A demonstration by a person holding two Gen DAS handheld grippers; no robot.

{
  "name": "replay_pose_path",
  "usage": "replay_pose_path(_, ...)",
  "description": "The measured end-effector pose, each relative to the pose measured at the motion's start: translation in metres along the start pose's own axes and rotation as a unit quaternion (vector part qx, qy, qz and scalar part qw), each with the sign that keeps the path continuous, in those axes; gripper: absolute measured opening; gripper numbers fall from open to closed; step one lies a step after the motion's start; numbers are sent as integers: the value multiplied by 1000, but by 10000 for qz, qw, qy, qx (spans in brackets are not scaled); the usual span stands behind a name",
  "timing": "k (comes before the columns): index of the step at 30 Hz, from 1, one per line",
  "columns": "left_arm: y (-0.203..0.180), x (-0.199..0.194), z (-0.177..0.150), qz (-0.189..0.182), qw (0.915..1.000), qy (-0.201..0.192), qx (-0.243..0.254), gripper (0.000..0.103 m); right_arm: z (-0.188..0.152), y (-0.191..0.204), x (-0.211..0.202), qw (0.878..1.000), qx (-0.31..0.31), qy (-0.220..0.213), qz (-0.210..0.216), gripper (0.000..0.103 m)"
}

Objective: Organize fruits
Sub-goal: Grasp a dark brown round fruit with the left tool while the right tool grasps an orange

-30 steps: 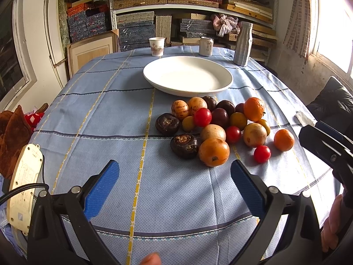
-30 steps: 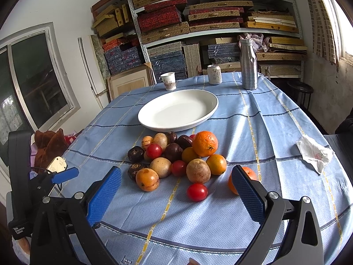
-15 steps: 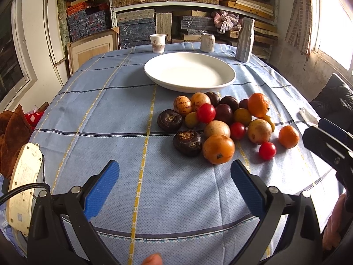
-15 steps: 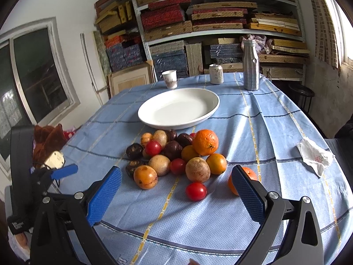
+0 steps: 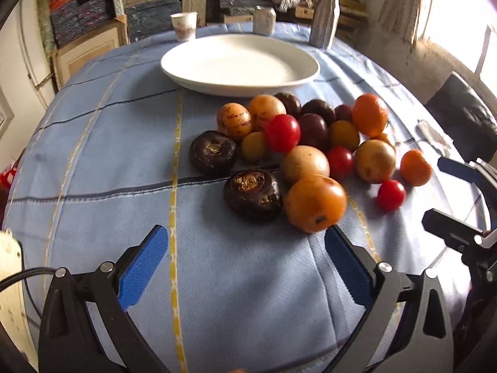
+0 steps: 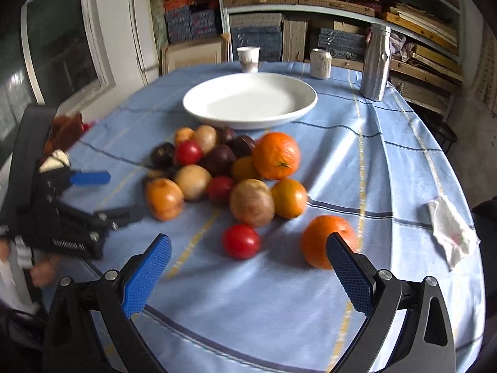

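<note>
Both grippers have pushed forward toward the fruit pile since the earlier frames, so the fruit now looms larger in each wrist view. With jaws spread wide and holding nothing, the left gripper [image 5: 247,250] hovers just short of a dark purple fruit [image 5: 253,194] and a large orange fruit [image 5: 315,203] at the pile's near edge. Equally wide open and empty, the right gripper [image 6: 248,259] has a loose tangerine [image 6: 324,239] just beside its right finger and a red tomato [image 6: 240,241] ahead. Beyond the pile, toward the tablecloth's [image 5: 102,155] far edge, sits the white plate [image 6: 250,101], bare.
</note>
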State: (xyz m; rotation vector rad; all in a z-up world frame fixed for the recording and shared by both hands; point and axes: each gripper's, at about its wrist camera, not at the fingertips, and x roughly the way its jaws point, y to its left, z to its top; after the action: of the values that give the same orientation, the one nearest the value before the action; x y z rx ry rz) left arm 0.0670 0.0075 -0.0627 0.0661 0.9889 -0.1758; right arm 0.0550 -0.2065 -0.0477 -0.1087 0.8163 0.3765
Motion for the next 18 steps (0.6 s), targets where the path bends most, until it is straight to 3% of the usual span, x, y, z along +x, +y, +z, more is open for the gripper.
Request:
replay_pose_path(5,6,18,8,-348,9990,254,-128,99,3,-12,-2,9999,-83,-145,9,100)
replay_pose_path(9,-6,27,5,-267,9985,438,167,99,-1,-15,2,9994,-290,-175,-41,100)
replay_pose_path(12,-21,29,4,120,9973,451,568,99,-4,-17,3,9993,-318,-210,33,100)
replay_pose_path(15,-12,32,5,-168,9978,508,380,99,-6,-23,-2,9992,-281,-274,33,100)
replay_pose_path(18,-12,29,3,-217,9968,496,587,99,-10,-33,-5,9993,-214,-322,-10,100)
